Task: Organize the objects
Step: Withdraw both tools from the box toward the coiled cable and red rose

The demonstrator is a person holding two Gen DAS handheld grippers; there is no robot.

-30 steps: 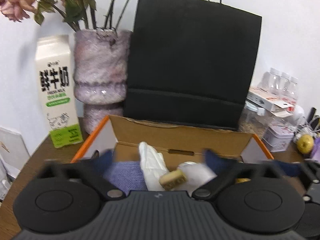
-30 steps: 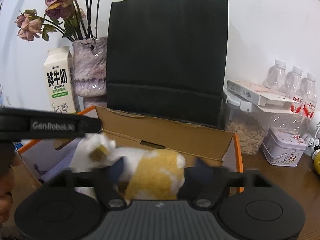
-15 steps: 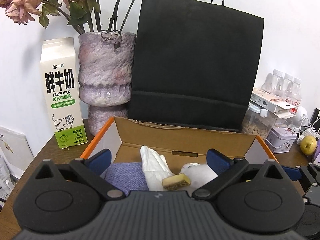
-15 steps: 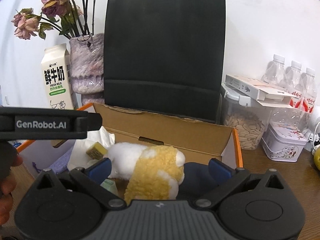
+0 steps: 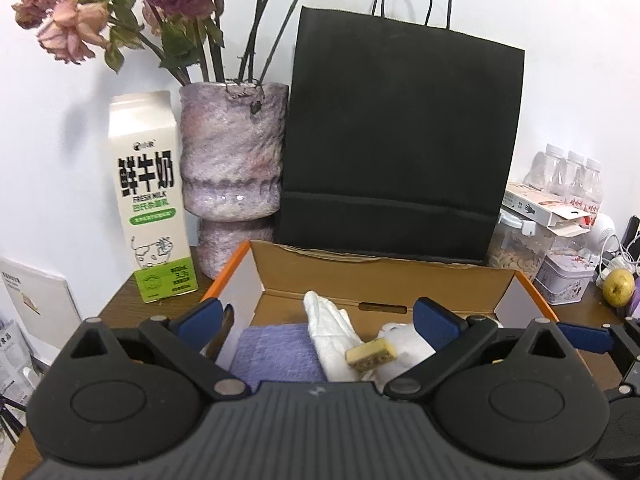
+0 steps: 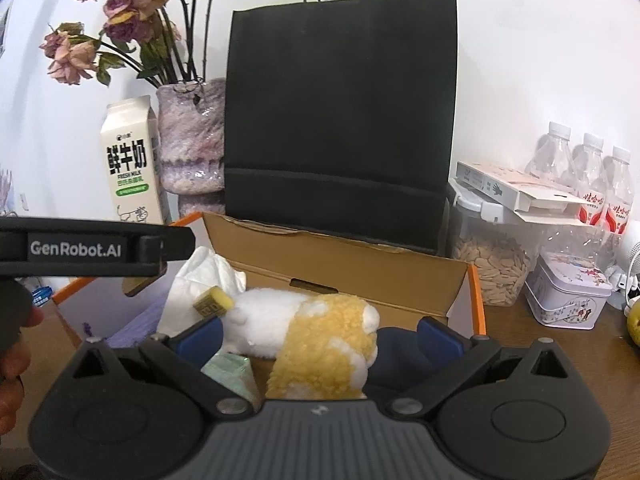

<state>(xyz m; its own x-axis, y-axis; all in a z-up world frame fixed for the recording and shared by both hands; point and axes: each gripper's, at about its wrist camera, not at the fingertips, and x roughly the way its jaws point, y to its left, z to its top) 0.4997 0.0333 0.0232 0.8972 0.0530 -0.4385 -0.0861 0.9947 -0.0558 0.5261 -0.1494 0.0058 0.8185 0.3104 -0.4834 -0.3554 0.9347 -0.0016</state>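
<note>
Hovering released above an open cardboard box point(image 5: 384, 284) on the bench point(image 6: 520, 320): left tool point(image 5: 322, 320) over purple cloth point(image 5: 276, 354) and white cloth point(image 5: 332, 332); right tool point(image 6: 320, 334), also released, straddling a plush toy point(image 6: 316, 332) inside the box.

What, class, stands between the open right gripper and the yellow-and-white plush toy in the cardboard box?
Nothing visible. The right gripper is open, and the plush toy lies directly ahead between its fingers inside the cardboard box. The small yellow block and white tissue sit off to its left.
</note>
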